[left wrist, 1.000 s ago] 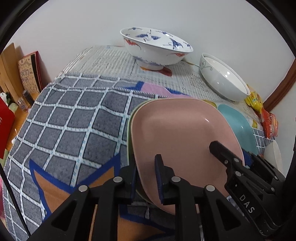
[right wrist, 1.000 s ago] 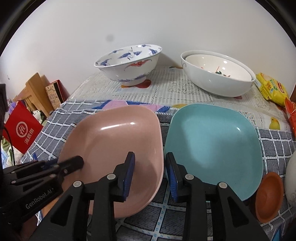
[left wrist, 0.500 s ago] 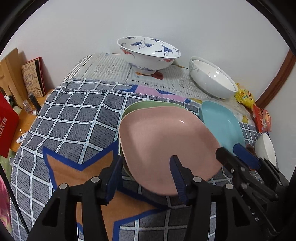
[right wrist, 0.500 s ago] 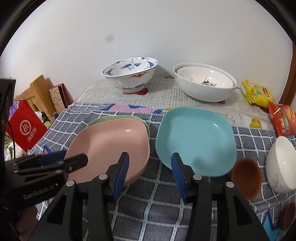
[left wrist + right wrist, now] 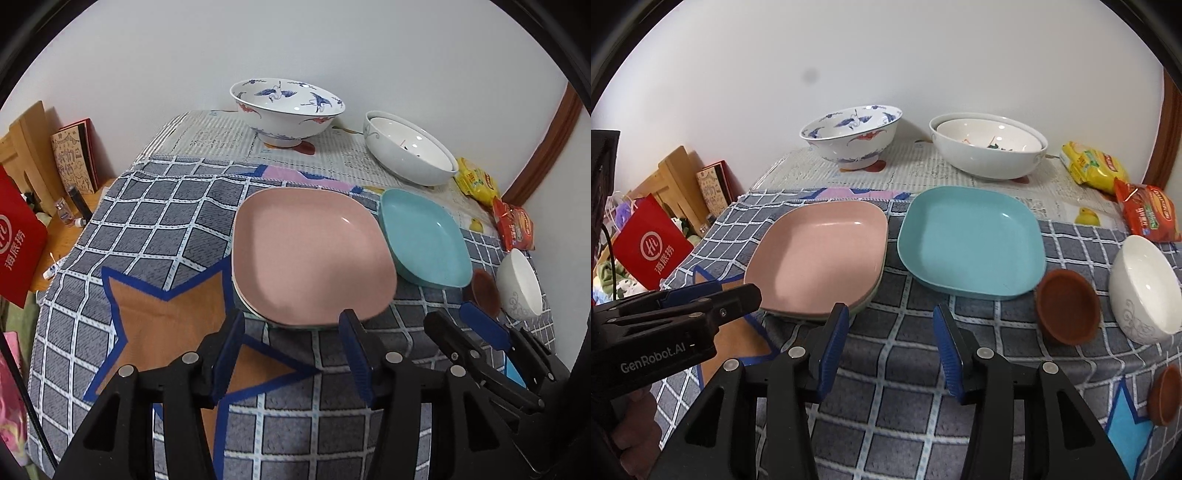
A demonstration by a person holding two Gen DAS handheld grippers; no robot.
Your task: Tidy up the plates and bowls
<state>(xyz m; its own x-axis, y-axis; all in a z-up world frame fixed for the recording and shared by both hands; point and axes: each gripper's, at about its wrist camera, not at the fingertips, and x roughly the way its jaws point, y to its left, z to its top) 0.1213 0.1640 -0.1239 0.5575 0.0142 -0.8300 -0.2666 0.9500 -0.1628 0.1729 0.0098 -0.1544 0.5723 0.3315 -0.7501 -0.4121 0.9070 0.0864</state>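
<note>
The pink plate (image 5: 310, 251) (image 5: 820, 254) lies on top of a stack, with a pale green plate's rim (image 5: 866, 302) showing under it. To its right lies the teal plate (image 5: 424, 236) (image 5: 971, 240). My left gripper (image 5: 290, 332) hovers open just short of the pink plate's near edge, nothing between its fingers. My right gripper (image 5: 891, 325) is open too, over bare cloth between the two plates. At the back stand a blue-patterned bowl (image 5: 853, 136) and nested white bowls (image 5: 986, 147). A small white bowl (image 5: 1145, 288) and a brown bowl (image 5: 1067, 306) sit at the right.
A second brown bowl (image 5: 1165, 395) sits near the front right corner. Yellow (image 5: 1093, 166) and red (image 5: 1148, 214) snack packets lie at the back right. Off the table's left edge are a red bag (image 5: 650, 247), books and a wooden board. A wall runs behind.
Both grippers opened and let go of the pink plate, then drew back and up from it. The plate now rests on the green one.
</note>
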